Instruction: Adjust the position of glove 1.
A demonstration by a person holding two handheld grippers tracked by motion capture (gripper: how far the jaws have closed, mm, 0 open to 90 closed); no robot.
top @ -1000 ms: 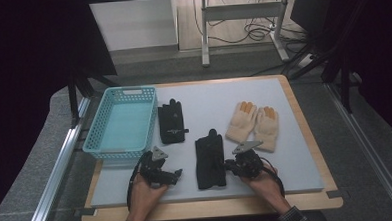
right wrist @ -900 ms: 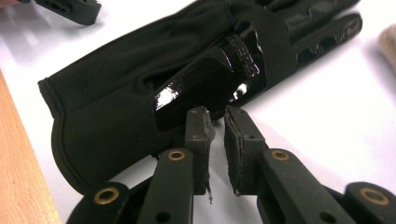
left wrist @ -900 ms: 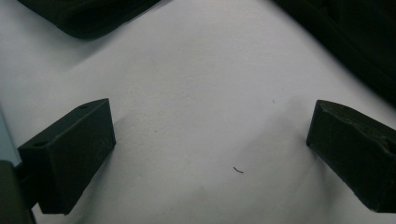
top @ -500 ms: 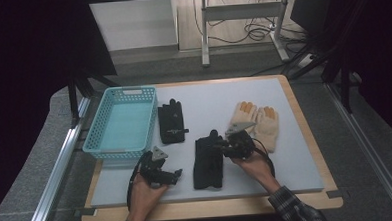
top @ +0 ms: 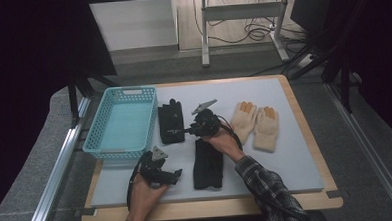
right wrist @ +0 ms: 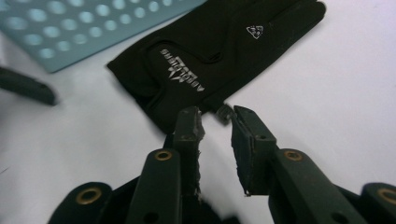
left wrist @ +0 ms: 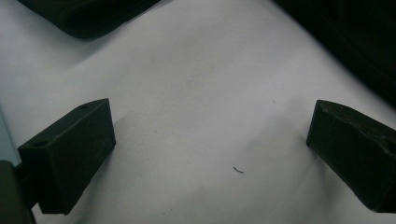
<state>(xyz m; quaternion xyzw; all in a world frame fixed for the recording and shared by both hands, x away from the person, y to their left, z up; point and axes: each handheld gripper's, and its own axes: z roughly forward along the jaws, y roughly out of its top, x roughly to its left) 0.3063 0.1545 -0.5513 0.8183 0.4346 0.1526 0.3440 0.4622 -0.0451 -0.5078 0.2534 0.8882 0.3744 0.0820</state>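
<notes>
Black glove (right wrist: 219,56) with the white logo lies flat on the desk (top: 296,151) just right of the teal basket (top: 119,125), fingers pointing away from me; in the high view it's the upper black glove (top: 170,122). My right gripper (right wrist: 217,122) is at its cuff edge, jaws narrowed to a small gap with the little cuff tab sitting right at the tips; can't tell if the tab is actually pinched, the jaws aren't fully together. High view puts the right gripper (top: 187,131) reaching leftward across the desk, my hand over the top end of a second black glove (top: 208,165) that lies nearer me. My left gripper (left wrist: 210,154) is spread wide, nothing between the jaws, just bare white desk surface under it; dark glove edges show at the top corners of that view. High view has the left gripper (top: 176,174) low at the front of the desk, below the basket, just left of the second black glove. Only the right gripper view gives the logo print and tab detail; only the high view gives the pair of cream gloves (top: 255,125) with orange fingertips lying to the right, well apart from both grippers.
</notes>
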